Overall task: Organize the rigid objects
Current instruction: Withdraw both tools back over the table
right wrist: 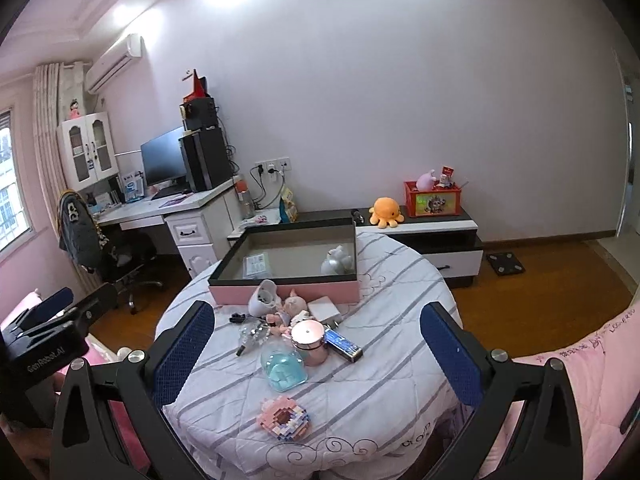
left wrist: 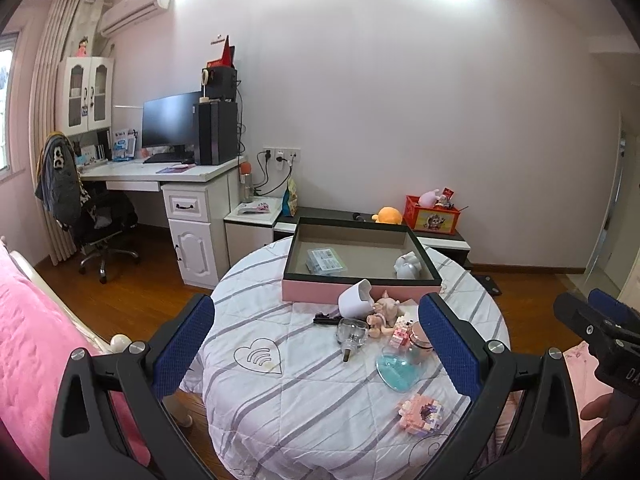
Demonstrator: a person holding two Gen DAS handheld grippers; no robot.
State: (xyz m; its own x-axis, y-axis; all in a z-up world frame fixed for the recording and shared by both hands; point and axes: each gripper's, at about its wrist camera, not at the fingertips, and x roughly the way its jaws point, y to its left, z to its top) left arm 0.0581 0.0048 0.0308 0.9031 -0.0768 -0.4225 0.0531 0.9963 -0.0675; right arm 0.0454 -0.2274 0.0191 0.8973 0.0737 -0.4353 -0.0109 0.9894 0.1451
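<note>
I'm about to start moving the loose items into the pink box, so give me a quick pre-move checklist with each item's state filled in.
1. Left gripper open and empty: ok.
2. Right gripper open and empty: ok.
3. Pink box open on top with bare floor left: ok; only a flat packet and a white figure lie inside.
4. Nearest pick, the pink brick model, lying apart from the pile: ok.
5. White cup upright: not ok; it is tipped against the box wall.
6. Blue glass bottle free of the copper jar: cannot tell; they look to be touching.
</note>
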